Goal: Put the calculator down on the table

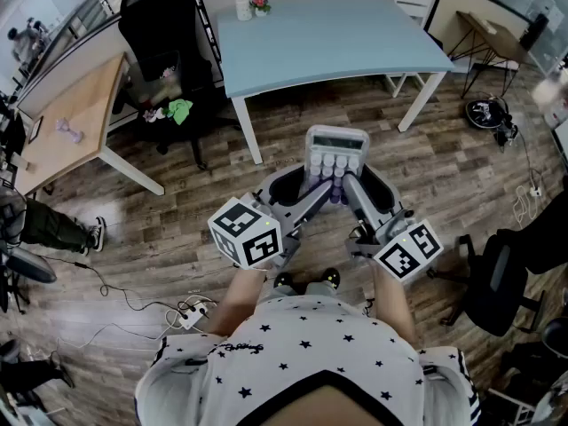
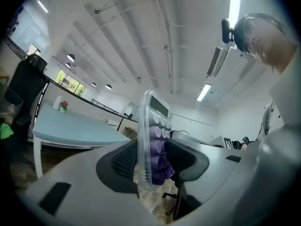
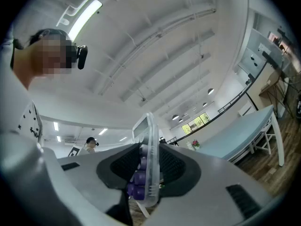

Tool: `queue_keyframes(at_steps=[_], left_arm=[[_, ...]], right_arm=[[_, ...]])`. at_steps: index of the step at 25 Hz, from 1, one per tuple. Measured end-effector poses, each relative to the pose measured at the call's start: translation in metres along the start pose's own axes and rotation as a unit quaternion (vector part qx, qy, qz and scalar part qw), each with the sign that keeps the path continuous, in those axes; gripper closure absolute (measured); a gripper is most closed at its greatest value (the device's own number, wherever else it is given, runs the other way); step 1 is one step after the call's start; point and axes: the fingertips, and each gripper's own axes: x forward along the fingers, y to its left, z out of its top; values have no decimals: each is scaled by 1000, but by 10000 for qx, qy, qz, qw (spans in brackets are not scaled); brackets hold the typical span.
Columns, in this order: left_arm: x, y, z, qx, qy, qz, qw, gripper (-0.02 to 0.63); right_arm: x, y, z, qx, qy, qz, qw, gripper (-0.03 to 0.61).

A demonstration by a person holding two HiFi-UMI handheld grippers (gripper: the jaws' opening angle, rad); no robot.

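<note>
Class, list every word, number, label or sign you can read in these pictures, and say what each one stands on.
No text here can be read.
calculator: its key labels and display are too small and blurred to read.
marker cubes: they carry black-and-white square patterns only, no letters or numbers.

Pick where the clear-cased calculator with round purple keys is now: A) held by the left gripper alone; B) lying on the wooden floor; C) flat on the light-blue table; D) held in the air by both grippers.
D: the left gripper and the right gripper each press their pads on the clear-cased calculator, which hangs over the wooden floor, short of the light-blue table.
</note>
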Motion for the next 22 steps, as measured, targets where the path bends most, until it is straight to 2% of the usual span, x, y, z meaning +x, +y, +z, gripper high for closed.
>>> queue_keyframes(at_steps=[10,22], left_arm=[[2,1,0,50,-57,202,9998,402],[2,18,8,61,-246,862,9960,400]], right_arm=[[2,-4,-1,133,6,176,9998,451],[26,-14,-3,346,218,754,9963,451]])
